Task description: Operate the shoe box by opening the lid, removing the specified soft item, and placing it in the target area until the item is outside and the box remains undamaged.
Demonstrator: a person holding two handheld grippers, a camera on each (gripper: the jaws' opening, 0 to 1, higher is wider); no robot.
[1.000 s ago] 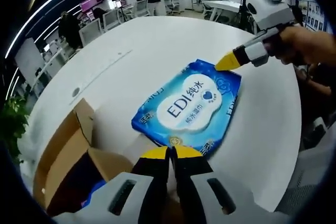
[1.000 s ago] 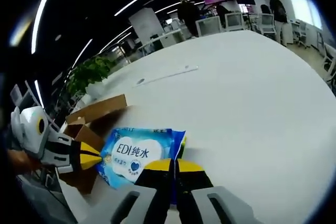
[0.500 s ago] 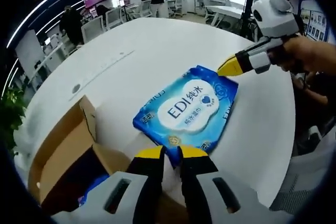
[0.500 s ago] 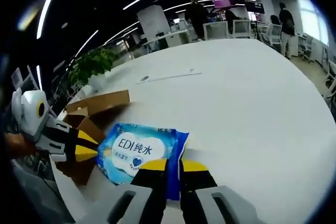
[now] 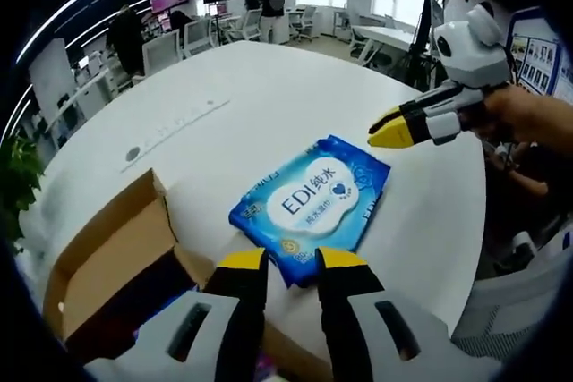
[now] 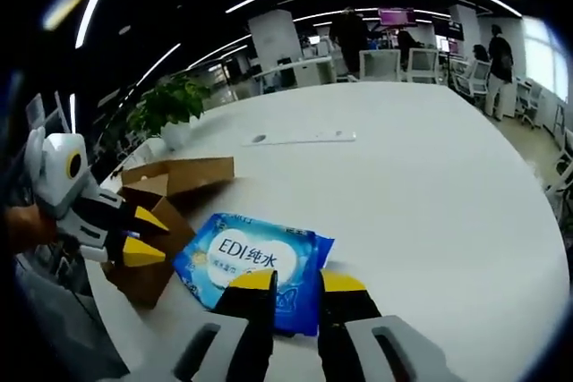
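Fingers of the left gripper [image 5: 291,261] parted with a narrow gap, nothing between them, tips just short of the wipes pack's [image 5: 312,202] near edge; a second ago they were pressed together at that edge. Right gripper [image 6: 296,281] fingers also apart now with a small gap, empty, tips at the pack's [image 6: 256,263] edge; earlier they were closed on its corner. In the left gripper view the right gripper [image 5: 388,129] hangs off the pack's far corner, not touching, whereas before its yellow tip met that corner. In the right gripper view the left gripper [image 6: 139,236] sits over the box [image 6: 157,221], its two yellow tips spread. Pack lies flat on the white worktop [image 5: 269,96], outside the box and just beside it: soft glossy blue plastic, rectangular, crinkled seams at the ends, white rounded label flap with "EDI" print. Long axis runs diagonally, from the left gripper's side toward the right gripper, printed face up. Box [image 5: 112,261] is brown corrugated cardboard, lid flaps open, dark inside, with something blue low inside it, too unclear to name. Worktop smooth, round-edged. Office chairs and people stand far behind.
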